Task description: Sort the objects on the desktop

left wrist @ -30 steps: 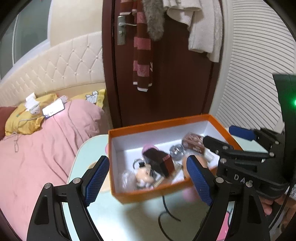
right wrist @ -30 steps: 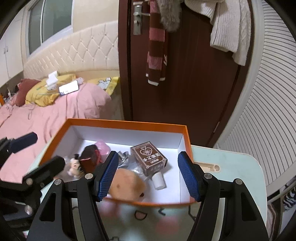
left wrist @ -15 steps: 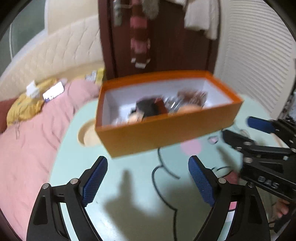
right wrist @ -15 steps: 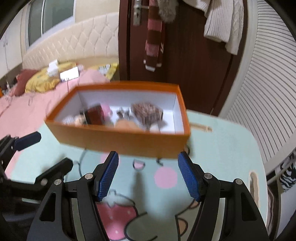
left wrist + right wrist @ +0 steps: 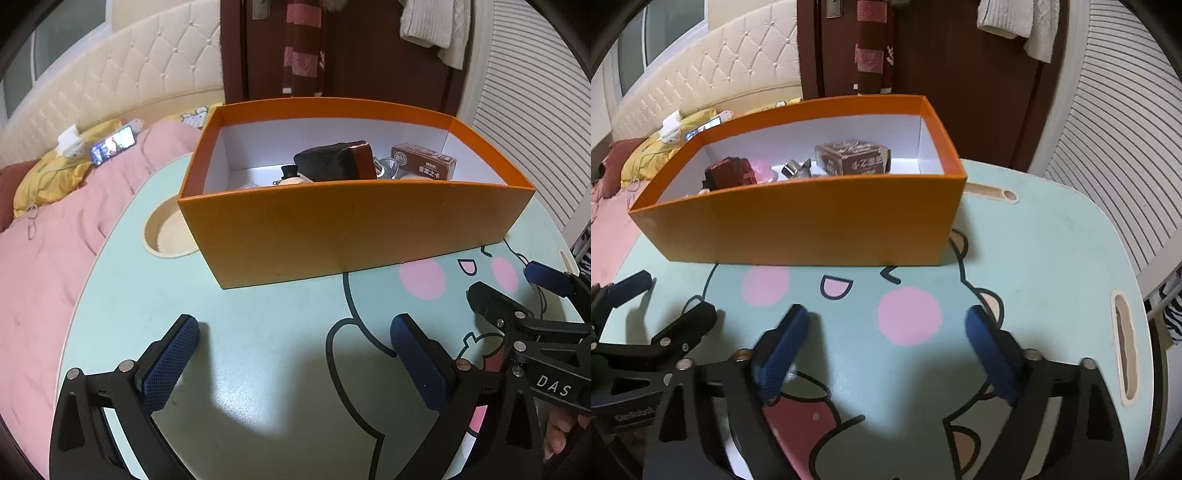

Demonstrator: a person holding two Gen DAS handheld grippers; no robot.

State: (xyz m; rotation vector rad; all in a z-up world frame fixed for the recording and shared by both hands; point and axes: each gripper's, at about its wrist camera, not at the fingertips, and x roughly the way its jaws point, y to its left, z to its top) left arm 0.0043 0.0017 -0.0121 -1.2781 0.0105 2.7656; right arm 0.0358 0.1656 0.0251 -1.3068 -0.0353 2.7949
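Observation:
An open orange box (image 5: 343, 229) (image 5: 798, 221) stands on the pale green cartoon-print table (image 5: 258, 332) (image 5: 1034, 258). Inside lie a brown printed carton (image 5: 424, 166) (image 5: 855, 160), a dark red-black object (image 5: 336, 162) (image 5: 729, 177), a small figurine with a black hat (image 5: 290, 175), a shiny metal item (image 5: 796, 169) and something pink (image 5: 761, 172). My left gripper (image 5: 295, 350) is open and empty, low over the table in front of the box. My right gripper (image 5: 886, 339) is open and empty, beside it to the right; it also shows in the left wrist view (image 5: 517, 295).
A round cup recess (image 5: 168, 236) sits in the table left of the box. A slot handle (image 5: 1124, 354) is at the table's right edge. A bed with pink cover (image 5: 55, 240) lies left. A dark door (image 5: 369, 55) with hanging clothes stands behind.
Both grippers have pulled back from over the box and dropped low over the table. The box now sits farther ahead, and its contents are partly hidden by its front wall.

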